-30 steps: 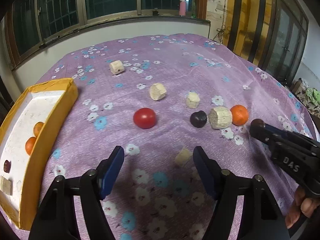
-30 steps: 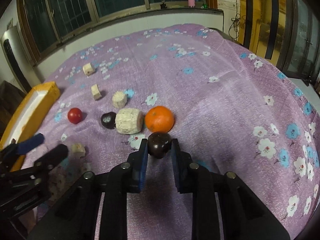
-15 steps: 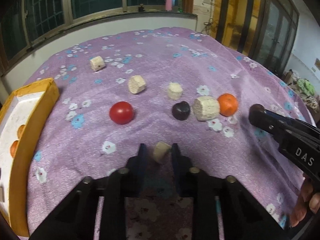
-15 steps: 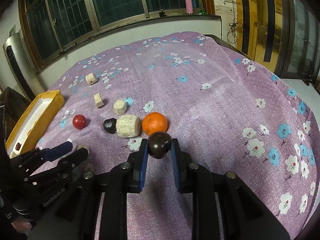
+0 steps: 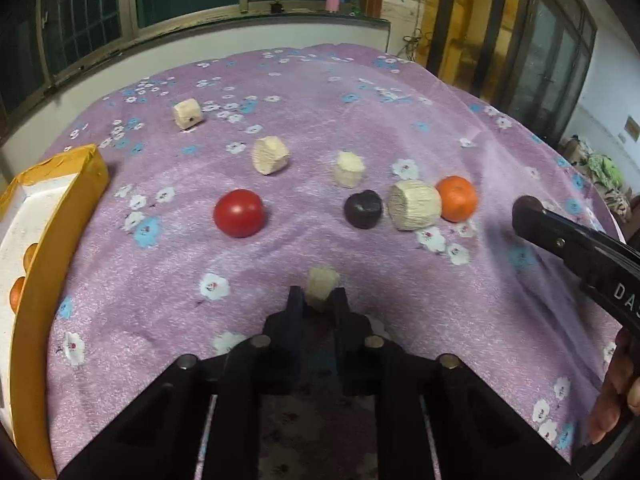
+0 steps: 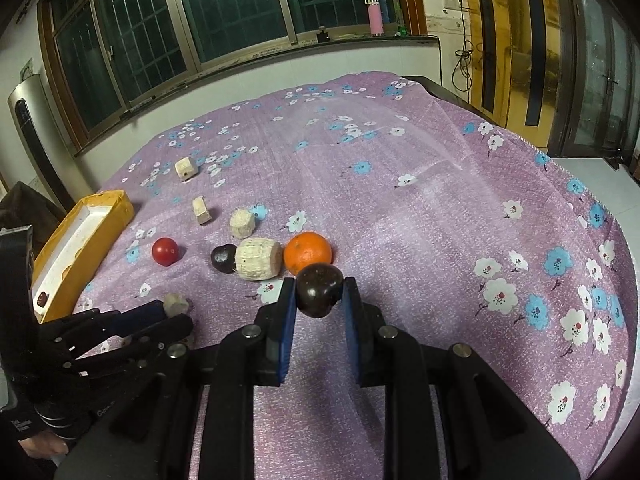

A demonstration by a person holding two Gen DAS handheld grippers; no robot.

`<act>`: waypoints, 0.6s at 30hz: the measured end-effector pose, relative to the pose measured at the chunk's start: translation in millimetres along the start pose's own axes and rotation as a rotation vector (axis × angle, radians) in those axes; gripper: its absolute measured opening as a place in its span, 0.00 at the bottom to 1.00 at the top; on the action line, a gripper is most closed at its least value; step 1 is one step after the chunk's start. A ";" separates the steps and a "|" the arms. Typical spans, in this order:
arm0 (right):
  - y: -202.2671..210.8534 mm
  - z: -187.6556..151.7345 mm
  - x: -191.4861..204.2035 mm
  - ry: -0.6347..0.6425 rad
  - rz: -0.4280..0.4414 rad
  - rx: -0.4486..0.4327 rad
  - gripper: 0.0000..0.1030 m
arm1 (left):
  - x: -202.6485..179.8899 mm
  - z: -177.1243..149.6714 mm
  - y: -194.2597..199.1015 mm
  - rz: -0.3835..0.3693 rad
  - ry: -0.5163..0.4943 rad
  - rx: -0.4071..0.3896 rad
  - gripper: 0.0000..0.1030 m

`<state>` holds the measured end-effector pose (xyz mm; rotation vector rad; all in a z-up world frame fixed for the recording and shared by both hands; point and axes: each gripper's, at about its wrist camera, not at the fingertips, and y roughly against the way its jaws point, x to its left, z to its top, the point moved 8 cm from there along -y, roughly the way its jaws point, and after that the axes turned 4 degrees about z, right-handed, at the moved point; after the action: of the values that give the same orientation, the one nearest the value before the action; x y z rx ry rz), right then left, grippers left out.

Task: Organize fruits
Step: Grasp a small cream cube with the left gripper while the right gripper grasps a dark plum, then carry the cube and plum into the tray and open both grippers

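My left gripper (image 5: 319,294) is shut on a small beige chunk (image 5: 321,283) just above the purple flowered cloth. My right gripper (image 6: 319,292) is shut on a dark round fruit (image 6: 319,289), held above the cloth. The left gripper (image 6: 178,312) with its beige chunk (image 6: 175,304) shows at the lower left of the right wrist view. On the cloth lie a red tomato (image 5: 239,213), a dark plum (image 5: 363,209), a large beige cylinder (image 5: 414,205) and an orange (image 5: 457,198). The right gripper (image 5: 528,212) enters from the right edge of the left wrist view.
A yellow-walled tray (image 5: 52,216) with several fruits inside stands at the left edge of the cloth. Three more beige chunks (image 5: 270,155) (image 5: 349,168) (image 5: 187,114) lie farther back. A window wall runs behind; a pink bottle (image 6: 375,16) stands on its sill.
My left gripper went from wide open to shut on the small beige chunk. The right gripper kept its grip on the dark fruit and barely moved.
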<state>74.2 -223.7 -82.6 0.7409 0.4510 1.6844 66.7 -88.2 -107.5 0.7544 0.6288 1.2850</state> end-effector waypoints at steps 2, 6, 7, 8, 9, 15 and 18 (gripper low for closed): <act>-0.1 -0.4 -0.1 -0.001 0.002 0.001 0.23 | -0.3 -0.2 -0.2 0.001 -0.005 0.000 0.12; -0.2 -0.6 0.1 0.001 0.003 0.002 0.23 | -0.6 0.3 -2.5 -0.003 -0.006 0.000 0.12; 0.0 -0.5 0.2 0.002 0.003 0.001 0.23 | -0.7 0.9 -2.7 -0.003 -0.007 0.000 0.11; 0.5 -0.4 0.4 0.003 0.003 0.000 0.23 | -0.8 1.1 -2.2 -0.005 -0.009 0.000 0.11; 1.1 -0.2 1.1 0.004 0.003 0.000 0.23 | -0.6 0.7 -0.6 -0.009 -0.011 -0.003 0.11; 6.1 0.7 9.9 0.021 0.000 -0.002 0.23 | 10.5 4.7 32.3 0.009 0.009 -0.083 0.11; 9.2 0.9 20.1 0.033 0.006 -0.003 0.23 | 28.0 3.4 48.8 0.067 0.043 -0.099 0.11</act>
<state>65.9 -206.6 -71.3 0.7138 0.4693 1.7049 45.0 -55.7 -66.9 0.6728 0.5740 1.3863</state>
